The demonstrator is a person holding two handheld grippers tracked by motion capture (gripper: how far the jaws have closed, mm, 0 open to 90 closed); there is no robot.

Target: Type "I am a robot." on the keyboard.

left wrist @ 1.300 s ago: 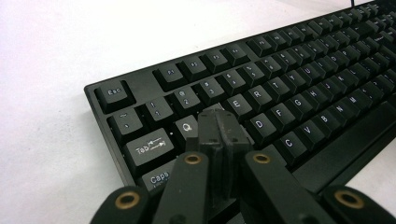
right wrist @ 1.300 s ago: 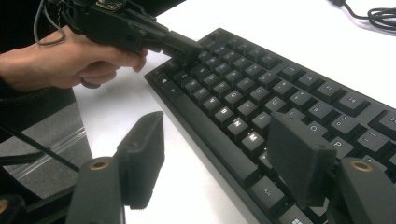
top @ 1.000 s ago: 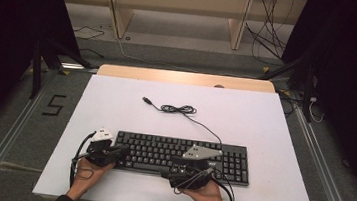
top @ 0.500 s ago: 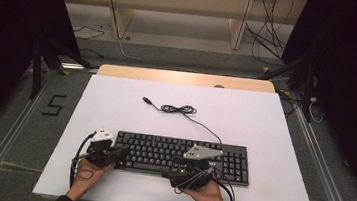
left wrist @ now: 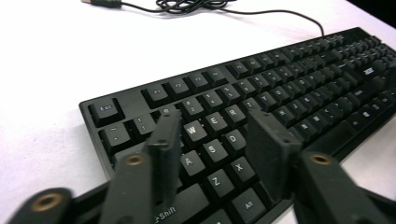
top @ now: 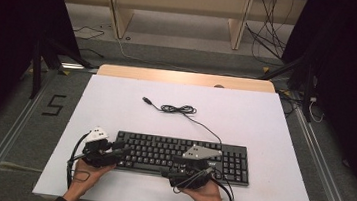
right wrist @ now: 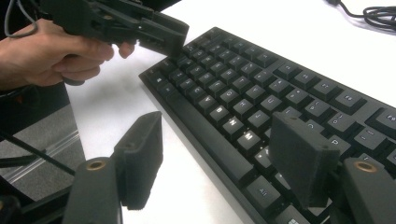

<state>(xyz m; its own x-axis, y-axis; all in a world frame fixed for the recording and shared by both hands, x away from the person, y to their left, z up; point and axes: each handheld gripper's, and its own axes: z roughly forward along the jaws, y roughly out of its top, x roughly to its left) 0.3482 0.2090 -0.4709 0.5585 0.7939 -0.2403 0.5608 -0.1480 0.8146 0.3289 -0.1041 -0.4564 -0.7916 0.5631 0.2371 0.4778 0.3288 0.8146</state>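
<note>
— Looking past the hands first: what else lies on the white counter (top: 273,140)?

— Little. A thin black cable (top: 199,123) runs from the back edge of the keyboard (top: 180,156) up to a loose tangle near the counter's middle, and ends in a USB plug (top: 147,100) lying flat, well apart from the keys. Beyond the far edge a pale wooden strip (top: 184,78) borders the counter, then a floor with stray wires (top: 268,44) and two wooden legs (top: 117,13).

— Does anything block the keyboard?

— No. The cable trails off behind it, away from both grippers. Bare counter lies all round it.

— Where does the keyboard sit, and how does it look?

— Near the person's edge, lying flat, its long side parallel to that edge. It is a full-size black board with white legends, a number pad at its right end. The left gripper view shows Esc, the function row and the W, E, R, A, S, D, Z, X keys plainly.

— And the grippers?

— The left gripper (left wrist: 212,140) is at the keyboard's left end, its jaws standing open over the letter keys and closed on nothing. The right gripper (right wrist: 229,154) is at the front edge around the middle, jaws wide apart, one over the bare counter and one over the bottom rows. Whether either jaw touches a key, I cannot tell. The right gripper view also shows the person's left hand (right wrist: 51,51) holding its gripper at the board's far corner.
</note>
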